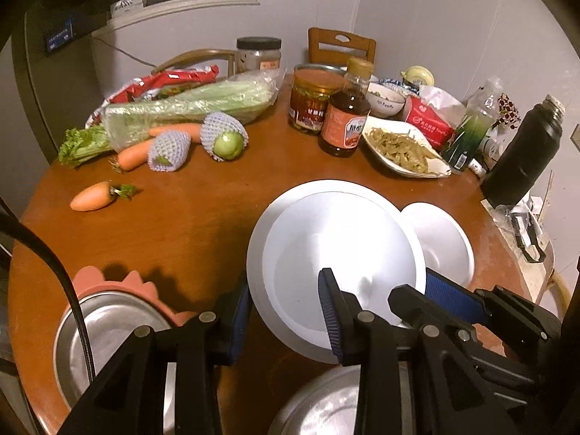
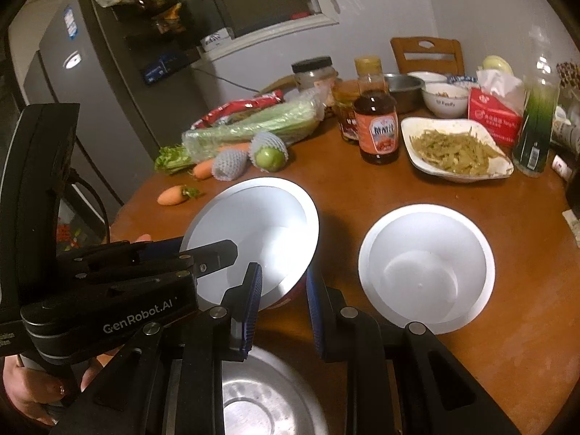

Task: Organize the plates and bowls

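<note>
The left gripper (image 1: 284, 284) has its fingers set narrow on the rim of the white bowl (image 2: 253, 224), one finger inside and one outside. The right gripper (image 2: 284, 272) is squeezed as tight as it goes on the near rim of the same bowl. So both hands hold one bowl. It hangs in the air above the table (image 2: 362, 188), with the steel bowl (image 2: 261, 398) under it and the second bowl (image 2: 427, 268) just beside it on the right. I think the job now is to carry the bowl over and put it in that second bowl. To do it well, both hands should move together at the same speed, so the rim does not twist or slip. Make it flat before it goes down. Let go only when it sits inside. The bowl is round, so it has no long side. Its open mouth points up but leans, with the far left edge high and the near right edge low.
</note>
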Motion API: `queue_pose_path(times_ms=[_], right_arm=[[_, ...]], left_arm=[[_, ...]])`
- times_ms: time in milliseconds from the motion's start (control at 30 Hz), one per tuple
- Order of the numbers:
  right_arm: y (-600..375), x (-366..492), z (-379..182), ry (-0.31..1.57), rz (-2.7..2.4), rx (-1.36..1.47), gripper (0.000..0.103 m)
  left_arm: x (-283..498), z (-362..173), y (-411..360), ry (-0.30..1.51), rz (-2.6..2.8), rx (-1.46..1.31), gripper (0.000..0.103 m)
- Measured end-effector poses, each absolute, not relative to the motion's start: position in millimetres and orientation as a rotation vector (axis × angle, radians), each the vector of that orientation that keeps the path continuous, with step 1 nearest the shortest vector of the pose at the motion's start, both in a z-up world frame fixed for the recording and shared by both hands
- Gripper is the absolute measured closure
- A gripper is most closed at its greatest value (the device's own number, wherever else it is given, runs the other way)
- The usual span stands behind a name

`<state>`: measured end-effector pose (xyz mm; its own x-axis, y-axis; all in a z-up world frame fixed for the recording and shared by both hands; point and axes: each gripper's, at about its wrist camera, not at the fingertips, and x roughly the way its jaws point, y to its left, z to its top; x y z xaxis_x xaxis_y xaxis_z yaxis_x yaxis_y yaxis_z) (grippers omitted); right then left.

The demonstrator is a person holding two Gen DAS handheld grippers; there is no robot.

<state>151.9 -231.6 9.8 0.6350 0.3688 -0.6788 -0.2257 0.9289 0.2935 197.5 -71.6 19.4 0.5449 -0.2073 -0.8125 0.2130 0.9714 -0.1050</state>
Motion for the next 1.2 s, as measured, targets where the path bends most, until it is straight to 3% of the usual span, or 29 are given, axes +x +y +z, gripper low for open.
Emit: queue_pose_path(times_ms=[500, 1200], right_arm=[[-227.7, 97.7, 43.2, 0.726, 0.375, 0.154, 0.077], [-230.1, 43.3, 32.7, 0.727, 0.399, 0.137, 0.077]], left_arm=[[139.2, 47.5, -69.1, 0.887, -0.235, 0.02, 0.066], [86.0, 27.2, -70.6, 0.9, -0.248, 0.015, 0.066]])
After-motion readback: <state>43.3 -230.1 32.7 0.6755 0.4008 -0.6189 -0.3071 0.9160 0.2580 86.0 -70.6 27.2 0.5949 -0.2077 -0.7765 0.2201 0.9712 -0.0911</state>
